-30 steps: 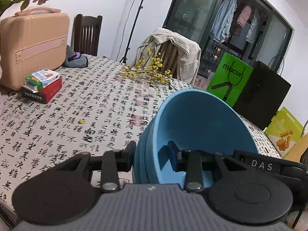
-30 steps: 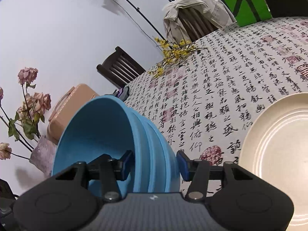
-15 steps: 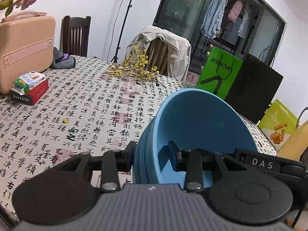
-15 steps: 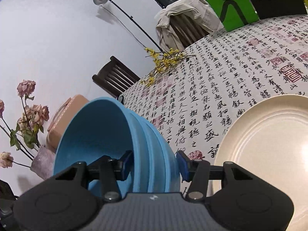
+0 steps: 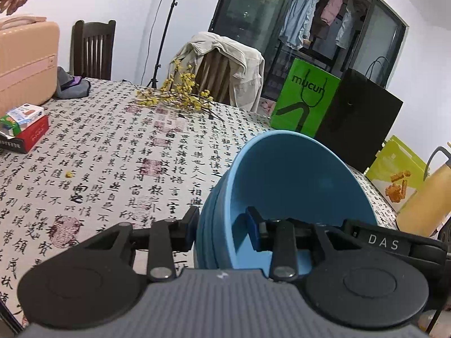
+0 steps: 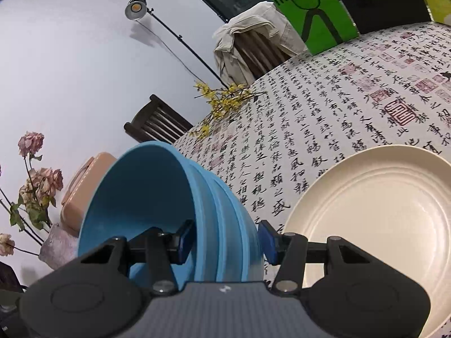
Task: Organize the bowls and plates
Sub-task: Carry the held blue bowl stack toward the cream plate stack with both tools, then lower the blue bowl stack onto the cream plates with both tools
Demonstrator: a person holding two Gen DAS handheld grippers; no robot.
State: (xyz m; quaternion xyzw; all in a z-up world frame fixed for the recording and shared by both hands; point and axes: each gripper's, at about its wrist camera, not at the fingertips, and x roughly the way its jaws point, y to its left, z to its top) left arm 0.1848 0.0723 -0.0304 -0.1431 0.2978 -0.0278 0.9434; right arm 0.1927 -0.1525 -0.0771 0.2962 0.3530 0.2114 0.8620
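Observation:
A stack of nested blue bowls [image 5: 287, 194] is held tilted above the table by both grippers. My left gripper [image 5: 221, 232] is shut on the near rim of the stack, one finger outside, one inside. My right gripper [image 6: 225, 238] is shut on the opposite rim of the same blue bowls [image 6: 169, 197]. A large cream plate [image 6: 380, 225] with ridged rings lies flat on the tablecloth, just right of the bowls in the right wrist view. The other gripper's black body [image 5: 394, 242] shows behind the bowls.
The table wears a white cloth with black calligraphy [image 5: 112, 155]. On it lie yellow flower sprigs [image 5: 174, 98], a red box with small cartons [image 5: 22, 129], a pink suitcase [image 5: 22, 62] and a yellow bottle [image 5: 422, 202]. Chairs, a green bag [image 5: 304, 98] and a black bag stand behind.
Both grippers have carried the bowl stack toward the cream plate; the plate now shows larger and closer in the right wrist view. The grip has not changed.

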